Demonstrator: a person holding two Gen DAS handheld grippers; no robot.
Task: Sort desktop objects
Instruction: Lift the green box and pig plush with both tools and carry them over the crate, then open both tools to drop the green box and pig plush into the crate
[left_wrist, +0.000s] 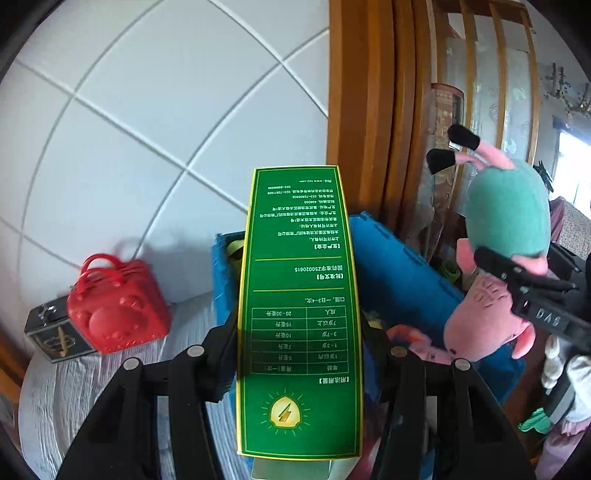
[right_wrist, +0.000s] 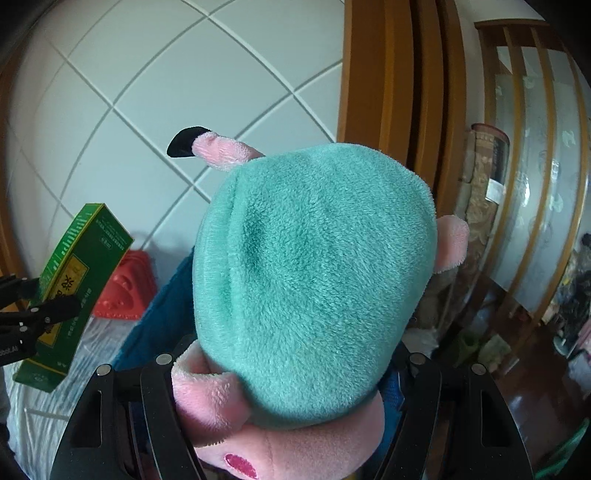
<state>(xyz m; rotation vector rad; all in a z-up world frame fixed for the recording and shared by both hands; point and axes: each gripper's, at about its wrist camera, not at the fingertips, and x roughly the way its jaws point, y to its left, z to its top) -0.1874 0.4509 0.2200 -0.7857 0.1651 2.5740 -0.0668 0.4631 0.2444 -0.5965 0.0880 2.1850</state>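
Note:
My left gripper (left_wrist: 299, 354) is shut on a tall green medicine box (left_wrist: 299, 302), held up in front of a blue bin (left_wrist: 391, 266). The box also shows at the left of the right wrist view (right_wrist: 74, 273). My right gripper (right_wrist: 288, 369) is shut on a pink pig plush toy with a teal body (right_wrist: 314, 280), held upside down above the blue bin (right_wrist: 162, 306). The plush also shows at the right of the left wrist view (left_wrist: 506, 221), with the right gripper's fingers (left_wrist: 535, 295) clamped on it.
A red bear-faced case (left_wrist: 118, 306) and a dark box (left_wrist: 55, 332) stand on the grey striped cloth (left_wrist: 110, 384) by the white tiled wall. The blue bin holds several items. A wooden frame (left_wrist: 362, 103) and glass partition stand behind.

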